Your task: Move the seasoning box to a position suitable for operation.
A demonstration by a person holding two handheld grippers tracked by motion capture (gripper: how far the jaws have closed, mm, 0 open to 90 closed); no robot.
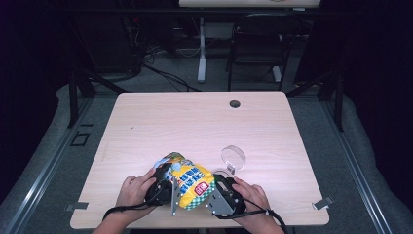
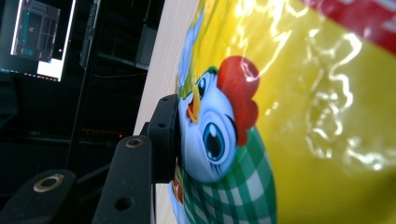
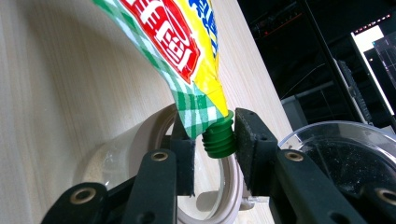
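Observation:
A yellow pouch (image 1: 191, 183) with a cartoon chicken (image 2: 210, 135), green check trim and a red label hangs between both grippers near the table's front edge. My left gripper (image 1: 163, 187) is shut on its side, and one black pad (image 2: 164, 135) presses into the chicken print while the other is hidden behind the pouch. My right gripper (image 3: 215, 140) is shut on the pouch's green screw spout (image 3: 218, 139), which points down over the mouth of a clear jar (image 3: 140, 135). The jar's clear hinged lid (image 1: 234, 157) stands open.
The light wooden table (image 1: 195, 122) has a cable hole (image 1: 235, 104) at the back. Metal clips (image 1: 322, 202) sit at the front corners. A dark chair (image 1: 258, 44) and cables stand on the floor beyond the table. A lit monitor (image 2: 39, 37) glows off to the side.

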